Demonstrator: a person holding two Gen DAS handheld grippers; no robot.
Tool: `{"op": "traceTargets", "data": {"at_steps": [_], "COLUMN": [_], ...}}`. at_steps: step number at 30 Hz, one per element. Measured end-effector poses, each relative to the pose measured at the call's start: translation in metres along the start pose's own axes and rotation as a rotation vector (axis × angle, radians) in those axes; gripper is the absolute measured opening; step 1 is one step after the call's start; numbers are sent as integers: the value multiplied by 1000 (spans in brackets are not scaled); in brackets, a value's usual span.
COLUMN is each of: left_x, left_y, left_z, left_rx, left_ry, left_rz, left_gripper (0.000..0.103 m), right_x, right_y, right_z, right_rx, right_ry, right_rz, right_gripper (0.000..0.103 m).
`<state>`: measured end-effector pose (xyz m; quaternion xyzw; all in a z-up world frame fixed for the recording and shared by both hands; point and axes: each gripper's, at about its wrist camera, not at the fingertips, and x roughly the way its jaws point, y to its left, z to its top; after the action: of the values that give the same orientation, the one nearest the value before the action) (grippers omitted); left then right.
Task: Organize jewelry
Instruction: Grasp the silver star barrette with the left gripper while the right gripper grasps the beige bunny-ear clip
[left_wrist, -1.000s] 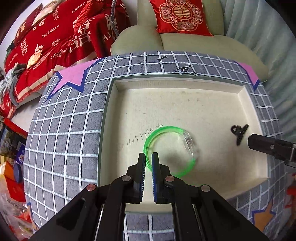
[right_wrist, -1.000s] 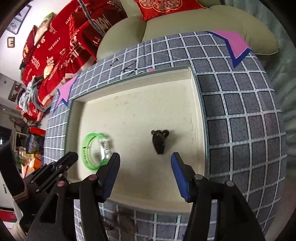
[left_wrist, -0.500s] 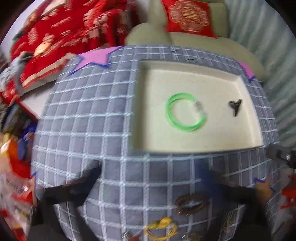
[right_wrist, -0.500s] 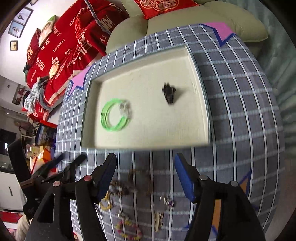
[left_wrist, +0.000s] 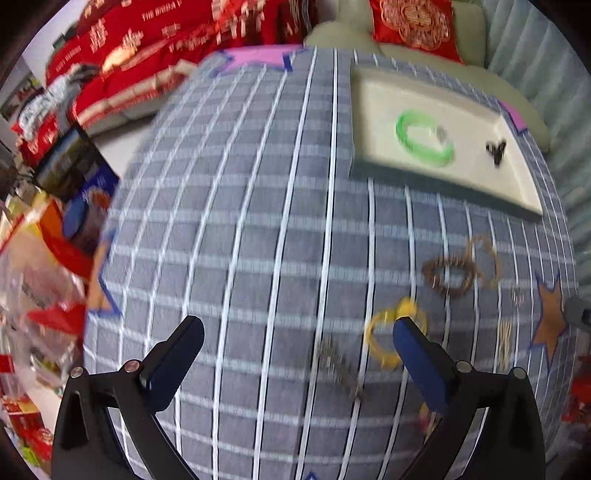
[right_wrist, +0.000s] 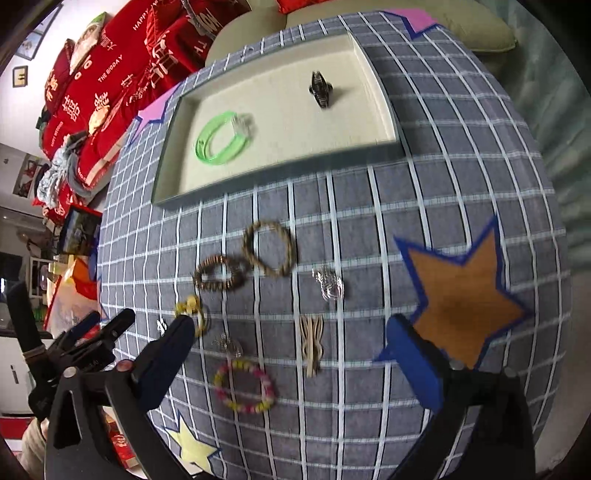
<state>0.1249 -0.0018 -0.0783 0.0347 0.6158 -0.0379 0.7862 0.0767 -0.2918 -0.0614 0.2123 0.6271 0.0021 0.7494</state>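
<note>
A cream tray (right_wrist: 280, 166) at the table's far side holds a green bangle (right_wrist: 221, 140) and a black hair clip (right_wrist: 320, 88). Nearer on the grey checked cloth lie a brown bead bracelet (right_wrist: 221, 275), a woven ring bracelet (right_wrist: 269, 248), a clear clip (right_wrist: 328, 284), beige hairpins (right_wrist: 312, 341), a pink-and-yellow bead bracelet (right_wrist: 245, 386) and a yellow bracelet (right_wrist: 192, 310). My right gripper (right_wrist: 291, 326) hovers over these, its jaws opening with nothing held. My left gripper (left_wrist: 295, 326) is open and empty over bare cloth, the yellow bracelet (left_wrist: 373, 332) by its right finger.
The left gripper (right_wrist: 109, 321) shows at the table's left edge. An orange star patch (right_wrist: 461, 299) marks the cloth at right. Bags and boxes (left_wrist: 55, 258) crowd the floor at left. A sofa with red cushions (left_wrist: 417, 26) stands behind the table.
Both grippers have drawn back from the tray to the near part of the table. The left one let go of the green bangle and opened wide. The right jaws widened.
</note>
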Motion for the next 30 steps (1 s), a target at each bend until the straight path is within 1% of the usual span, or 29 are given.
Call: {"op": "traceTargets", "data": {"at_steps": [2, 4, 8, 12, 17, 23, 24, 29, 30], "left_x": [4, 8, 21, 30, 34, 37, 39, 46, 47], "left_y": [4, 5, 9, 8, 7, 6, 5, 0, 1], "left_z": [-15, -27, -43, -43, -45, -43, -43, -38, -37], "left_rx": [-5, -13, -44, -60, -68, -65, -65, -64, -65], "left_ry": [22, 44, 88, 109, 108, 107, 106, 99, 97], "left_rz": [1, 2, 12, 13, -3, -20, -22, -17, -17], "left_gripper": [103, 103, 103, 103, 103, 103, 103, 103, 103], "right_x": [3, 4, 10, 16, 24, 35, 37, 49, 52], "right_y": [0, -1, -6, -13, -19, -22, -21, -14, -10], "right_z": [-9, -19, -33, -41, -47, -47, -46, -43, -42], "right_rx": [-6, -21, 8, 27, 41, 44, 41, 19, 14], "right_ry": [28, 42, 45, 48, 60, 63, 62, 66, 68], "right_rz": [-27, -76, -108, -145, -188, -227, -231, -254, -257], "right_gripper": [103, 103, 103, 103, 103, 103, 102, 91, 87]}}
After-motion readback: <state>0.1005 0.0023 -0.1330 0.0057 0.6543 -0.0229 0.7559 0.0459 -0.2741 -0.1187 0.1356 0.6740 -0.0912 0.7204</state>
